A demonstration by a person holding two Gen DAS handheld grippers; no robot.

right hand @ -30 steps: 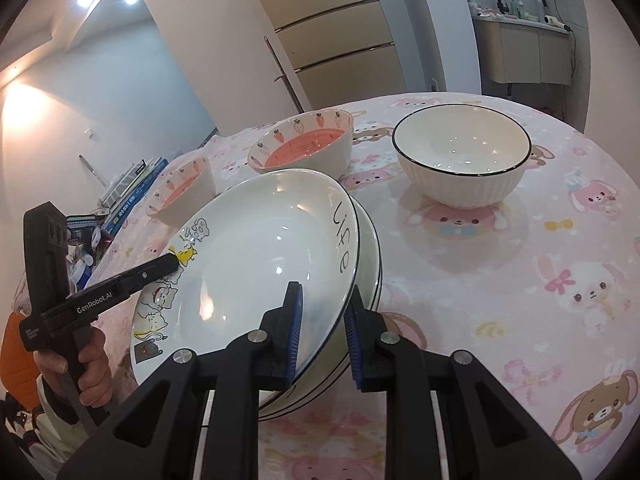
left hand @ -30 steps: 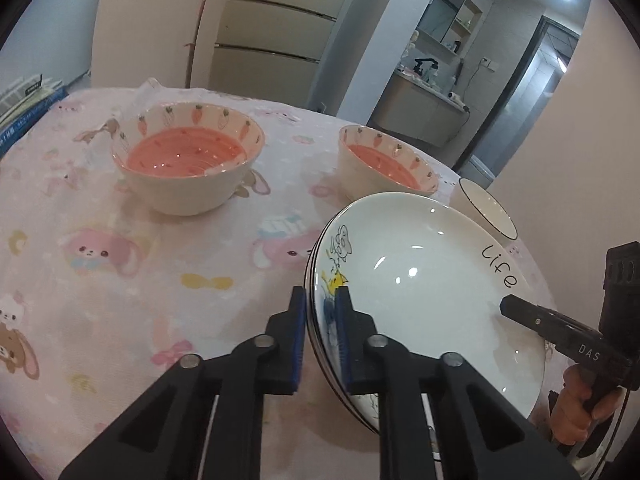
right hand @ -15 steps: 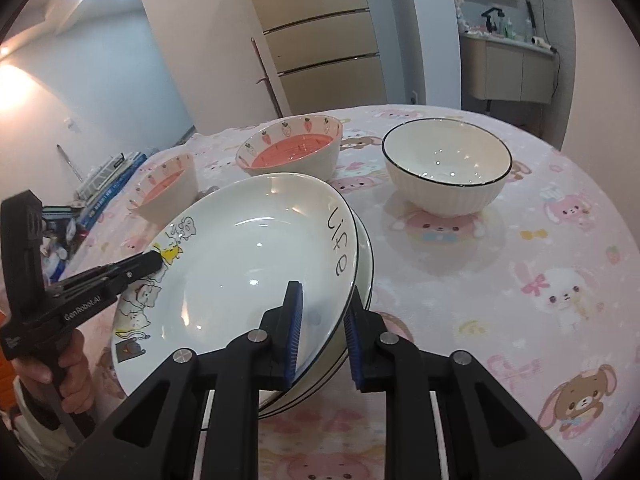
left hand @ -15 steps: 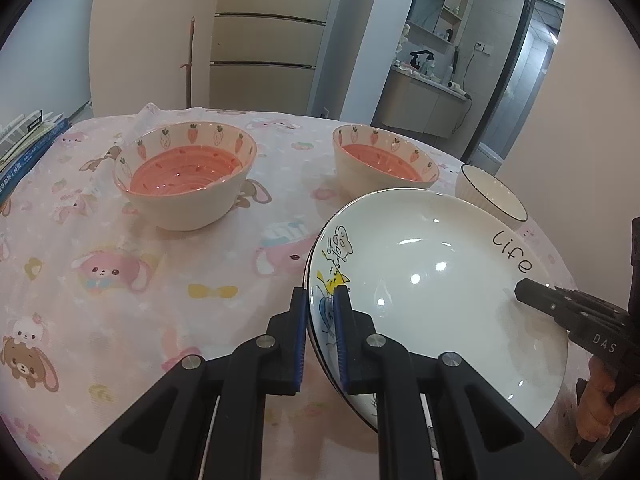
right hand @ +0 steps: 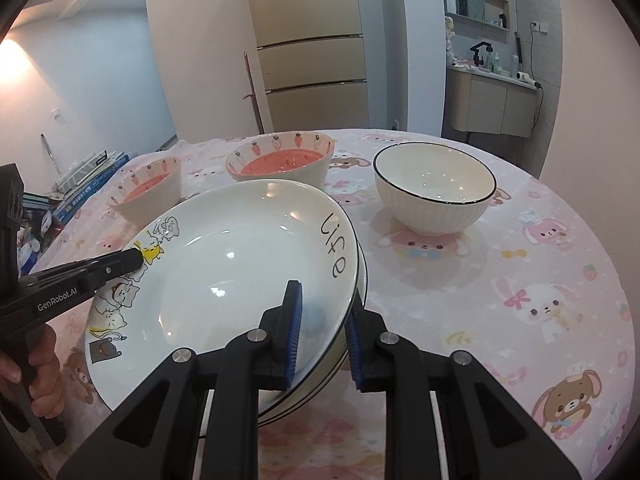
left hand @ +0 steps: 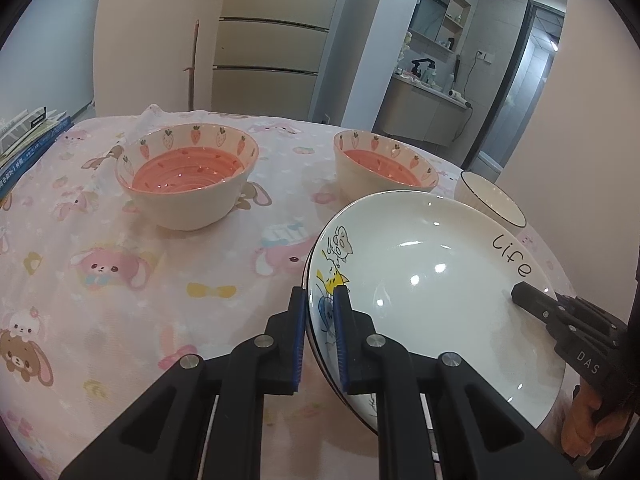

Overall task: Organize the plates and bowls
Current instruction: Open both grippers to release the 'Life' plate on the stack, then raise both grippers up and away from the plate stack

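Note:
A white plate with cartoon cats and the word "life" lies on top of a second plate, of which only the rim shows. My left gripper is shut on the stacked rims at the cat side. My right gripper is shut on the rims at the "life" side. Each view shows the other gripper's tip on the opposite rim: the right gripper and the left gripper. I cannot tell whether the plates rest on the table. Two pink carrot-patterned bowls and a white black-rimmed bowl stand beyond.
A pink cartoon tablecloth covers the round table. Books lie at its far left edge. A hand holds the left gripper's handle and another hand holds the right one. A fridge and a washbasin stand behind the table.
The right gripper has turned somewhat and both views now sit more level. Both grips on the plates are unchanged, and the bowls have not moved.

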